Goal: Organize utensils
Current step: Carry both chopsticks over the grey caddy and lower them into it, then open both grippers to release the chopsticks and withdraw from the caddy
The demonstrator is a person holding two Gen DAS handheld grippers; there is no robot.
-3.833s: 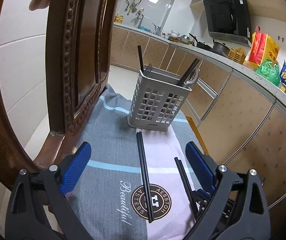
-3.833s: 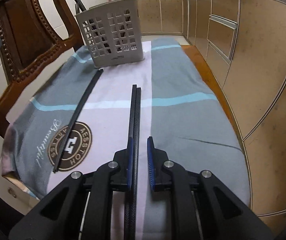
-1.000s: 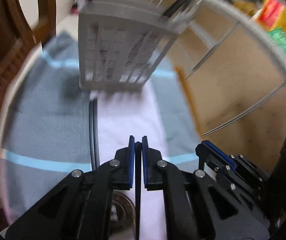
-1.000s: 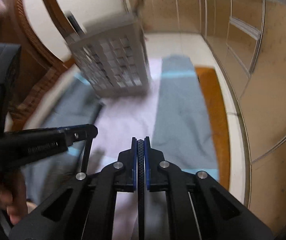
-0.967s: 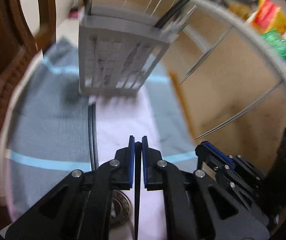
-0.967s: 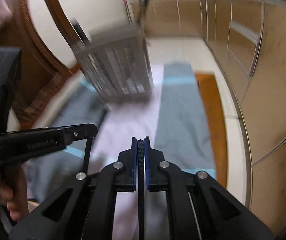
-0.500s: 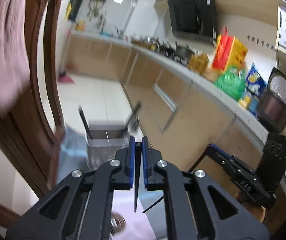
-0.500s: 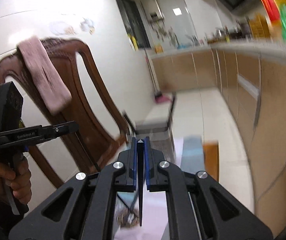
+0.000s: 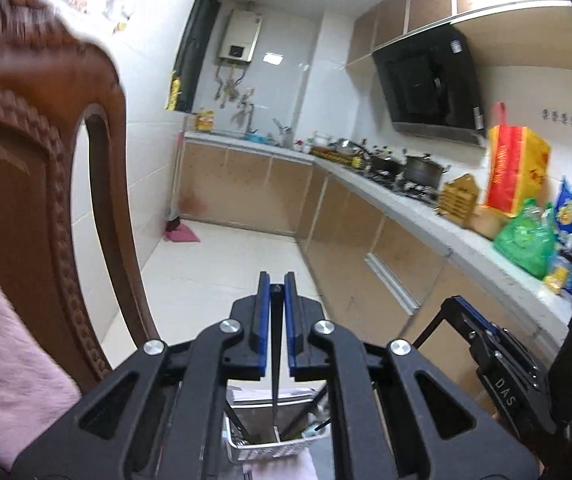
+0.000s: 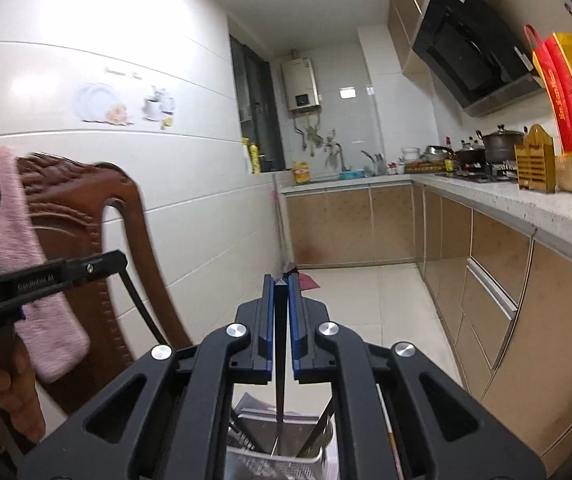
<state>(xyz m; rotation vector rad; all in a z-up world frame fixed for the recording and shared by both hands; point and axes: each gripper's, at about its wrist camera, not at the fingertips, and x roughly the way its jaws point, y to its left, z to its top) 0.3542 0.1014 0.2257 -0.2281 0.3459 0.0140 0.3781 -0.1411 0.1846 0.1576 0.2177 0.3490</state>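
Because each thin black chopstick is light, stiff and smooth, grip it near its upper end. The left gripper (image 9: 274, 320) clamps one chopstick (image 9: 274, 380); the right gripper (image 10: 282, 320) clamps another (image 10: 280, 372). Both hang tip-down over the grey perforated plastic utensil basket (image 9: 266, 450).

A pink fluffy towel (image 10: 26, 272) is hanging over the carved dark wooden chair back (image 10: 86, 216). A red and yellow bag (image 9: 515, 168) is standing on the speckled counter (image 9: 445, 236).
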